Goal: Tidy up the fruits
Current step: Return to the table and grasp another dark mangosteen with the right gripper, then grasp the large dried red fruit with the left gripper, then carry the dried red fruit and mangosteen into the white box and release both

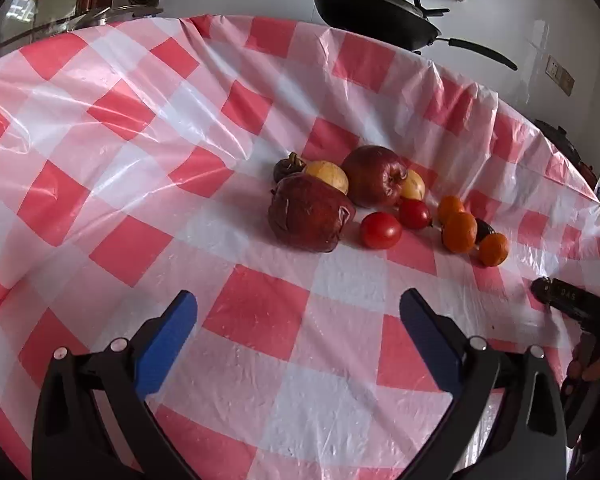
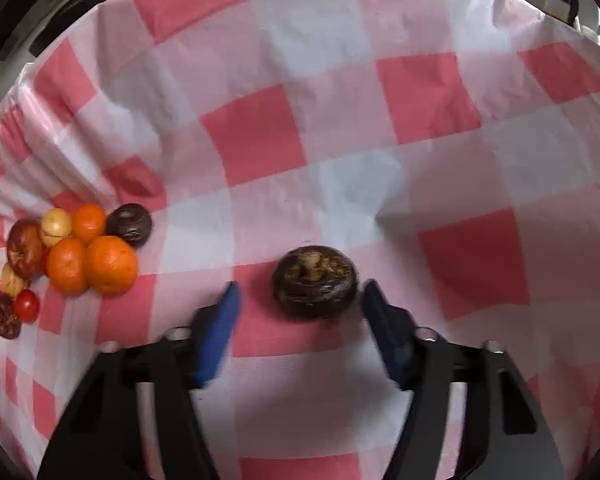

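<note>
The right gripper (image 2: pixel 300 294), black-framed with blue pads, points steeply down at the table, its jaws standing apart with a dark brown, round, flattened fruit with a rough tan crown (image 2: pixel 315 281) lying between the fingertips. The right pad is just beside the fruit's edge; the left pad stands clear of it, with a strip of cloth showing between. No pad visibly presses on it, and the fruit rests on the red-and-white checked plastic tablecloth (image 2: pixel 440 92).

Well off to that gripper's left lies the cluster of fruit: three orange mandarins (image 2: pixel 110 265), a second dark brown fruit (image 2: pixel 129 225) touching them, and a red apple (image 2: pixel 25 247).

The left gripper (image 1: pixel 298 312) hovers with its jaws wide and nothing between them. Ahead of it, apart from its tips, sit a wrinkled dark red pomegranate (image 1: pixel 309 213), a red tomato (image 1: pixel 380 230) and the rest of the pile. A black wok (image 1: pixel 374 16) stands beyond the table's far edge.
</note>
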Demonstrator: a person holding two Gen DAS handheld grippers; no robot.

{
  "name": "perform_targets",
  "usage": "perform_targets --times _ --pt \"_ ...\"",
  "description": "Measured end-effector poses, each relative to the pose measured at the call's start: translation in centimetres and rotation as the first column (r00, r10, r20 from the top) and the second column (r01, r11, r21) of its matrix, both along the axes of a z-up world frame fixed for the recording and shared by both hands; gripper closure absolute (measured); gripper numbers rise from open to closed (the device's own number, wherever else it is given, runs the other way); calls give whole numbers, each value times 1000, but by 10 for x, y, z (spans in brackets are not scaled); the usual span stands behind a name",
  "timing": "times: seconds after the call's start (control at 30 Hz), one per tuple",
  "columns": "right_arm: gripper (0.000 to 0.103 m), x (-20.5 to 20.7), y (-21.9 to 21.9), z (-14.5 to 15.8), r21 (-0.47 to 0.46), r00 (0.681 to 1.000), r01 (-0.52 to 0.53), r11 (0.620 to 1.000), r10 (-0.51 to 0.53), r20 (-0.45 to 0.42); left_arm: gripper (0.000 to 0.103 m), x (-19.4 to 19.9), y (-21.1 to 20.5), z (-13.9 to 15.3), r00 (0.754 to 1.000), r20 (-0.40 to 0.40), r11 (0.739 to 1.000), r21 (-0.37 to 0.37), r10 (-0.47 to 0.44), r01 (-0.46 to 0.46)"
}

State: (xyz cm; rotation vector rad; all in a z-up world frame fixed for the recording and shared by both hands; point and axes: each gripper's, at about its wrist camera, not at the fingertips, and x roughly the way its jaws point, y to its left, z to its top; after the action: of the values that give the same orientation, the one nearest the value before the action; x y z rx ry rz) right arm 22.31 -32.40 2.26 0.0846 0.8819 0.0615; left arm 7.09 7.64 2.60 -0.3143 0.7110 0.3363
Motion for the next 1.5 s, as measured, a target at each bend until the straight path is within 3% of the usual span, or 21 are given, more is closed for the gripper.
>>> perform_targets --times 0.37,0.47,0.57,0.63,0.67,0.7,0.87,1.07,1.17,1.33,1.4,1.5 --pt "60 -19 -30 0 86 1000 27 996 -28 13 1 58 12 -6 994 -106 998 65 19 -12" --pt "60 -17 -36 -2 94 1000 22 995 -23 12 1 87 9 -12 983 -183 990 142 11 16" --pt "60 -18 -43 -3 102 1000 21 995 -22 11 3 108 16 -20 969 -247 988 144 -19 56" --pt "59 -19 -46 -3 100 1000 21 995 -22 11 28 115 22 -23 966 -251 989 119 -59 91" --pt "59 -20 -49 -3 100 1000 21 995 -22 11 36 116 24 -23 966 -242 989 92 -92 118" --pt "59 -18 -43 1 97 1000 21 995 -22 10 45 114 23 -22 969 -220 986 92 -113 136" --pt "59 -7 -31 9 85 1000 20 996 -21 7 45 104 28 -20 974 -181 988 51 -137 149" --pt "59 0 -22 11 82 1000 21 996 -21 1 45 95 46 -19 985 -144 996 -19 -93 91" --pt "59 0 -21 12 78 1000 22 997 -22 0 45 79 59 -13 995 -82 998 -49 -54 50" --pt "60 1 -11 14 36 999 40 999 -40 5 45 17 57 9 1000 5 997 -76 28 -28" --pt "60 -13 -2 15 58 997 72 996 -73 12 45 -17 55 17 998 40 997 -50 54 -52" --pt "60 -44 35 27 133 999 -38 990 34 33 45 -54 47 22 995 66 997 -16 78 -77"
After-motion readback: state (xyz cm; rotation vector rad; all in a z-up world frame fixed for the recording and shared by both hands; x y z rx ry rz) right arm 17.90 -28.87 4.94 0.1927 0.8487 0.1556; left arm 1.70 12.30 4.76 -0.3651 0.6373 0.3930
